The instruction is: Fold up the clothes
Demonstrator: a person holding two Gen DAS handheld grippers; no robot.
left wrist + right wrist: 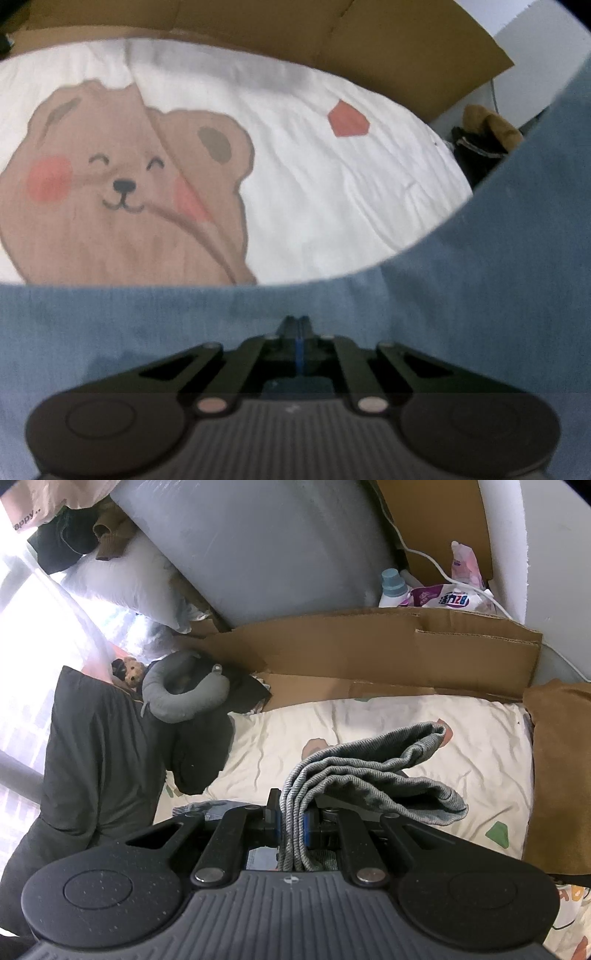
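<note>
Right wrist view, fingers (291, 812) angled downward, clamping grey garment (369, 775).

**Soft left view, blown-out window glare in the right view**

The left wrist view is evenly lit but soft throughout: the bear print (122, 184) on the white sheet (332, 192) is smeared, and the blue cloth (480, 295) nearest the lens is blurred. Fisheye bending curves the sheet's far edge, and the corners go black. The right wrist view is sharper. Daylight floods in from the window (22, 672), left of the dark cushion (96, 760), washing that side white with hazy flare. The grey garment (369, 775) casts a soft shadow on the bed.
</note>
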